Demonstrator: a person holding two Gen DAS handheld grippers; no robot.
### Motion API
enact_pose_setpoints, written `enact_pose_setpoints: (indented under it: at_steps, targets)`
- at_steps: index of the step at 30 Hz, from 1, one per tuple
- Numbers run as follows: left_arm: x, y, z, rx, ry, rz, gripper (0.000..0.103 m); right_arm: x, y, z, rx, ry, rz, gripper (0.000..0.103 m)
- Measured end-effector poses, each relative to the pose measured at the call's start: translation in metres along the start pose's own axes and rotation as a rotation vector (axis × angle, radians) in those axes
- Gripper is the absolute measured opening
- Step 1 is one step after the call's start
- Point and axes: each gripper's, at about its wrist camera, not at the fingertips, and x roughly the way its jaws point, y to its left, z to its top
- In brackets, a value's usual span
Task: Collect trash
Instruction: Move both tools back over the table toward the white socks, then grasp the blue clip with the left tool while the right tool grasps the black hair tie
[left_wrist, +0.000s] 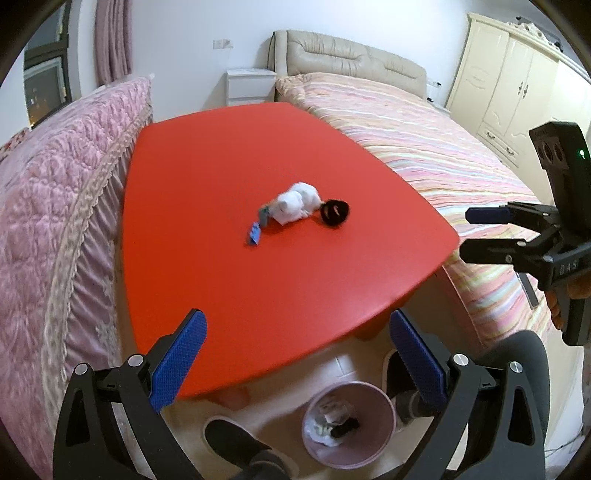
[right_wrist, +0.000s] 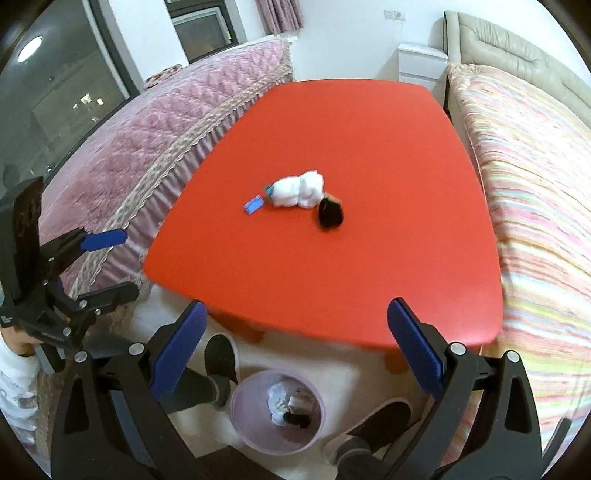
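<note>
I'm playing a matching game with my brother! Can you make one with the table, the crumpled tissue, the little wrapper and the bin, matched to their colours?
Things:
1. table
2. crumpled tissue
3. little wrapper
4. bin

Colours:
A. blue
B. pale pink
C. red
D. white

Pairs: 1-C, 2-D, 3-A, 4-B

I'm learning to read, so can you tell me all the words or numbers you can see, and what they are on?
"DAS": on the black body of the right hand-held gripper, seen from the left wrist camera.
Blue packet on the red table: any print is too blurred to read.
Scraps in the pink bin: too small to read.
Left hand-held gripper: marks on its body are too blurred to read.
Nothing else readable.
</note>
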Motion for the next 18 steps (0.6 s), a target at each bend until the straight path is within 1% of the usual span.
enact_pose_setpoints:
  at_steps: [3, 6, 10, 14, 18]
  targets:
    - [0.011, 0.008, 0.015, 0.015, 0.013, -0.002, 0.095, 0.014, -0.006, 0.02, -0.01, 0.016, -0.017, 0.097]
    - [0.026, 0.012, 0.027, 0.033, 0.043, 0.004, 0.095, 0.029, -0.011, 0.038, -0.018, 0.037, -0.018, 0.097]
    - [0.046, 0.022, 0.041, 0.03, 0.078, 0.005, 0.095, 0.052, -0.017, 0.061, -0.02, 0.08, -0.021, 0.096]
    - [0.066, 0.032, 0.05, 0.011, 0.119, -0.017, 0.095, 0.071, -0.022, 0.074, -0.004, 0.116, 0.011, 0.096]
    - [0.086, 0.037, 0.056, 0.005, 0.145, -0.044, 0.095, 0.089, -0.022, 0.08, -0.016, 0.148, 0.015, 0.096]
